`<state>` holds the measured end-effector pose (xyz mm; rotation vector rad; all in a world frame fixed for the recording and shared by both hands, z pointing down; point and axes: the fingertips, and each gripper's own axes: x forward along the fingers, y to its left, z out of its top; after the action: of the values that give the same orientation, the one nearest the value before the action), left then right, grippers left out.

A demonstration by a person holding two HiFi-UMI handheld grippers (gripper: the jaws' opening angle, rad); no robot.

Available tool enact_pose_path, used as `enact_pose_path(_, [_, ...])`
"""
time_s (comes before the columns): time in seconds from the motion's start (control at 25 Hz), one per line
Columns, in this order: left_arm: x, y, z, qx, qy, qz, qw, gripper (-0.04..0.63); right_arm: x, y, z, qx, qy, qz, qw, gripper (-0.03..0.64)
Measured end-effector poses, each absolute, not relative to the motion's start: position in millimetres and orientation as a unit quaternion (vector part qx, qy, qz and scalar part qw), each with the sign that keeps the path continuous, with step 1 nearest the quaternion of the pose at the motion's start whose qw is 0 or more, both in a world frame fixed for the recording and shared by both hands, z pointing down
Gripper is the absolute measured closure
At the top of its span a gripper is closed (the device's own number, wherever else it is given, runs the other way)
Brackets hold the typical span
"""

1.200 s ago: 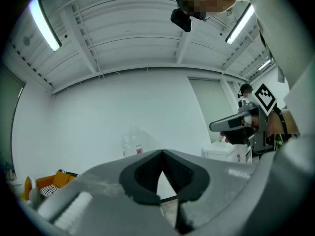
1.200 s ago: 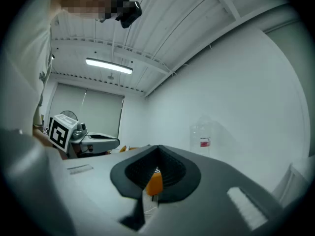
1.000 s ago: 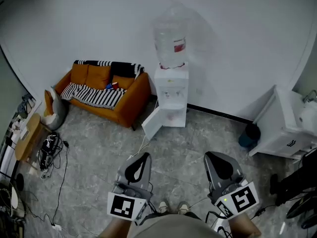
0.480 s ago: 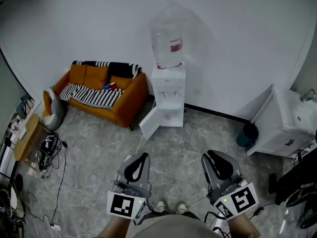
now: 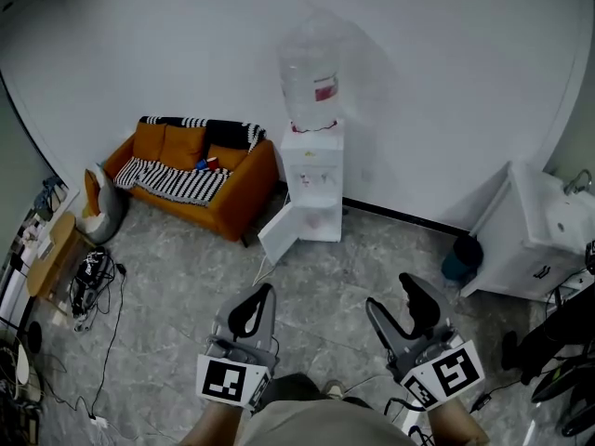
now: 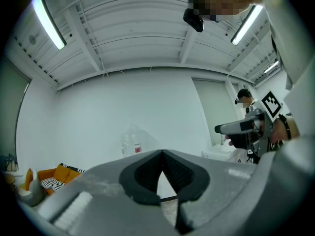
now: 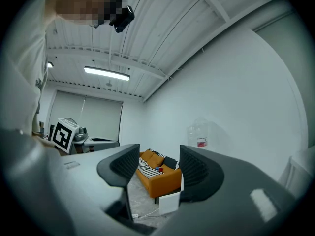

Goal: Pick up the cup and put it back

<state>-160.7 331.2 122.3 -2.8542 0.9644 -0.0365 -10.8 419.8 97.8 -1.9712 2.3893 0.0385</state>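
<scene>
No cup shows clearly; small red and blue objects (image 5: 206, 163) lie on the orange sofa (image 5: 200, 182), too small to tell apart. They also show in the right gripper view as red and blue objects (image 7: 158, 169). My left gripper (image 5: 253, 307) is held low at the front left, its jaws shut with nothing in them; the tips meet in the left gripper view (image 6: 161, 154). My right gripper (image 5: 402, 307) is at the front right. Its jaws are opening, with only floor and sofa seen between them (image 7: 158, 168).
A white water dispenser (image 5: 314, 189) with a clear bottle (image 5: 310, 82) stands against the far wall, its lower door (image 5: 279, 233) swung open. A white sink cabinet (image 5: 535, 240) and a dark bin (image 5: 457, 258) stand at right. Cables (image 5: 93, 282) and a wooden table (image 5: 51, 254) are at left.
The right gripper's jaws have gone from shut to standing apart. The left gripper stays shut. The head view has shifted slightly, so the dispenser sits a little further left.
</scene>
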Motion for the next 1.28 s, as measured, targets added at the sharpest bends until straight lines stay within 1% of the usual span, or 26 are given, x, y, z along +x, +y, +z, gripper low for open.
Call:
enact_pose_path(0.32, [-147, 332, 135, -0.944, 0.324, -0.015, 0.064, 0.592, 3, 418, 105, -0.629, 0.777, 0.017, 0.019, 0.373])
enact_pose_path(0.68, [-131, 296, 152, -0.946, 0.315, -0.027, 0.076, 0.592, 17, 380, 127, -0.629, 0.777, 0.006, 0.011, 0.356])
enact_pose_path(1.04, [-108, 217, 169, -0.946, 0.321, -0.030, 0.046, 0.592, 39, 294, 144, -0.630, 0.776, -0.005, 0.000, 0.351])
enact_pose_path(1.2, [-105, 168, 176, -0.946, 0.316, -0.038, 0.058, 0.593, 45, 243, 152, -0.629, 0.777, -0.016, -0.006, 0.347])
enact_pose_path(1.28, [-104, 141, 178, -0.945, 0.322, -0.041, 0.038, 0.592, 47, 215, 155, -0.629, 0.777, -0.021, -0.010, 0.347])
